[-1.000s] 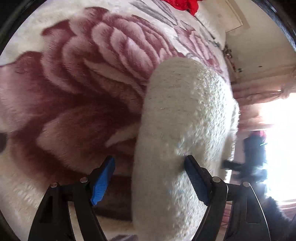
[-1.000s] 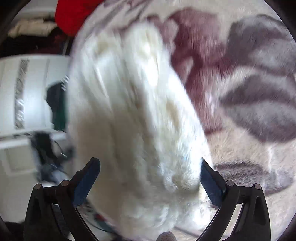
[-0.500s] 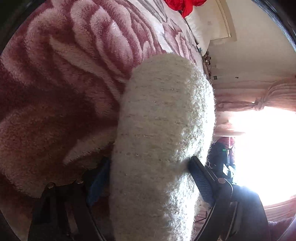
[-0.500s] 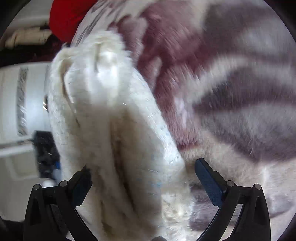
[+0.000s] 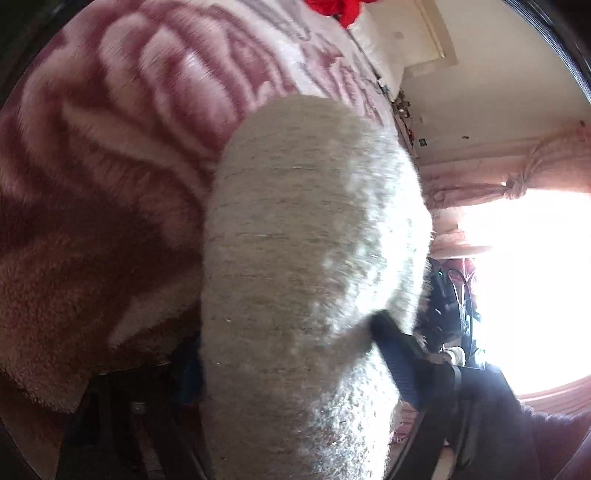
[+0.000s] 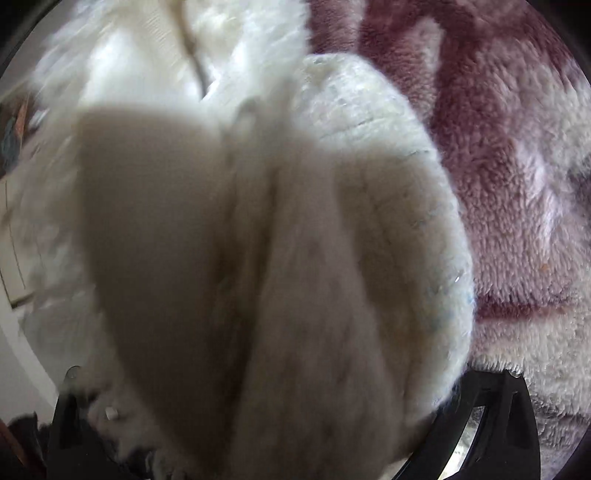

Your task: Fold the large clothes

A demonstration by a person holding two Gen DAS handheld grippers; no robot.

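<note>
Sweater (image 5: 306, 266), a thick cream-white fuzzy knit, fills the near field of both wrist views, bunched into a fat rounded roll that runs straight out from between each pair of fingers. In the left wrist view the left gripper (image 5: 288, 354) has that roll between its jaws, which are closing; the dark finger on the right side (image 5: 397, 354) presses into the wool, while the other finger is in shadow beneath the knit and hard to make out. In the right wrist view the right gripper (image 6: 258, 417) is almost buried: only the black arms show at the bottom corners, the sweater (image 6: 280, 258) lies thick between them, and whether the pads are pressing on it cannot be told. The garment looks soft, bulky and springy, light for its volume; it should slump and unroll when let go rather than hold a crease, and the long nap could slide under a shallow pinch. A deep hold on a doubled edge or hem, one gripper at each end, seems the safer choice. Fine glinting threads run across the knit rows. Beneath and beyond lies the plush fleece blanket (image 5: 122, 155) on the bed, deep pile, cream with large maroon rose shapes. Farther off are a red cloth (image 5: 334, 9), a pink tied curtain (image 5: 517, 177) and a glaring window (image 5: 532, 280).
</note>
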